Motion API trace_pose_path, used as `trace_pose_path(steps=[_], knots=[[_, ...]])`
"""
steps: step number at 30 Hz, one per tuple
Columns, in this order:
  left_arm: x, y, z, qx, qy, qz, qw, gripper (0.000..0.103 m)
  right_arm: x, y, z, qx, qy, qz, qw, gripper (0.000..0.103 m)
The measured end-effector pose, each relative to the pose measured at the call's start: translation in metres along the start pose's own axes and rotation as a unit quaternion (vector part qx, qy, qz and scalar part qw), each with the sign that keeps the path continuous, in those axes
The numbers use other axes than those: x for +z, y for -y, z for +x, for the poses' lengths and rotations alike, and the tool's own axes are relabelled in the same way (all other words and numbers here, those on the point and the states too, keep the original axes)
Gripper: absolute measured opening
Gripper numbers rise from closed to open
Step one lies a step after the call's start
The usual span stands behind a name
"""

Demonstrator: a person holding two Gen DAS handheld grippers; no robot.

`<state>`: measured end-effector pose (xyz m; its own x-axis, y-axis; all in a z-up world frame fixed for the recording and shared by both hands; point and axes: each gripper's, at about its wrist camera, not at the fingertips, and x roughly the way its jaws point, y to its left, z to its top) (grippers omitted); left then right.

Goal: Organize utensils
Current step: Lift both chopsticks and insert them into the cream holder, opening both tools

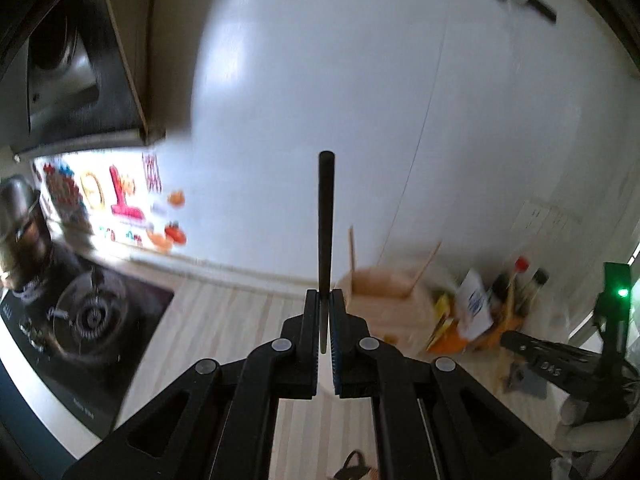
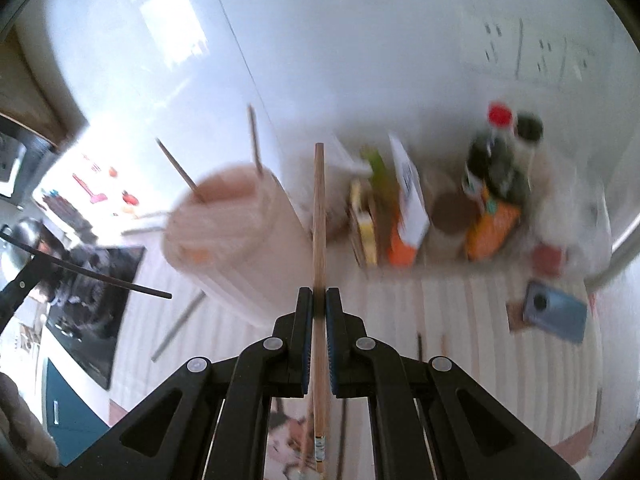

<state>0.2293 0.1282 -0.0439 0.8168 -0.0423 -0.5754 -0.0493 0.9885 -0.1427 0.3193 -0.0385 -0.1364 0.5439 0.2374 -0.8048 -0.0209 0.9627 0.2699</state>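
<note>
One phone [image 2: 556,312], seemingly, right view only

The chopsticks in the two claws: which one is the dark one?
The black chopstick in the left claw is the dark one; the chopstick in the right claw is pale wood.

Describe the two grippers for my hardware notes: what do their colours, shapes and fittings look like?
Both look alike. The left gripper and right gripper are matte black, with two flat parallel fingers lined by blue ribbed pads. Angular linkage arms carry triangular cut-outs and round pale grey pivot caps. No cables or markings show on them, and no sleeve is clearly visible.
</note>
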Motion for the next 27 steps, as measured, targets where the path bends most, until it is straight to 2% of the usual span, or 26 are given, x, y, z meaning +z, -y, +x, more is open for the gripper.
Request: trace_pose_path(steps=[6,8,12,17,21,27], knots=[[0.043,0.022,-0.006,-0.018,0.033,0.01,0.9992,0.002,0.054,-0.024,-0.025,0.02,0.067,0.003,0.998,0.007],[0.055,0.031,-0.001,-0.028,0.035,0.013,0.9989,0.002,0.07,-0.029,-0.027,0.023,0.088,0.01,0.996,0.007],[0.072,0.044,0.025,-0.02,0.029,0.023,0.9991,0.002,0.103,-0.035,-0.021,0.028,0.131,0.032,0.99,0.007],[0.075,0.048,0.066,-0.02,-0.003,0.013,0.9997,0.002,0.124,-0.035,-0.003,0.031,0.176,0.059,0.982,0.007],[0.075,0.046,0.094,-0.014,-0.018,0.003,0.9997,0.002,0.13,-0.034,0.018,0.038,0.195,0.071,0.977,0.007],[0.077,0.043,0.117,-0.011,-0.035,0.001,0.9993,0.002,0.133,-0.038,0.045,0.037,0.229,0.074,0.97,0.007]])
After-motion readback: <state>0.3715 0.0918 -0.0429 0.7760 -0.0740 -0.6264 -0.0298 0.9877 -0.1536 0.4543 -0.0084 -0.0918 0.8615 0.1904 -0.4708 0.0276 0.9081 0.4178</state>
